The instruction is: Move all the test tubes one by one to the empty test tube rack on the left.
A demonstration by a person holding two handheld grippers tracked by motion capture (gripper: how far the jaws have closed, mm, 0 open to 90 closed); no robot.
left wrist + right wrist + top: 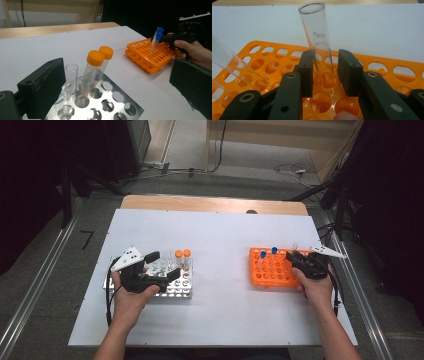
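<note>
risk of slipping: right tongs [325,72] narrow around open glass tube [318,37], pads not visibly pressing; left tongs [110,82] wide.

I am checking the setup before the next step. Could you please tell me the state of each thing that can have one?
Open glass tube: uncapped, upright in the orange rack, between the right gripper jaws, a small gap at each side.
Blue-capped tubes: capped, leaning in the orange rack.
Orange-capped tubes: capped, standing in the metal rack.
Clear tube: uncapped, in the metal rack.
Left gripper: open, at the metal rack.
</note>
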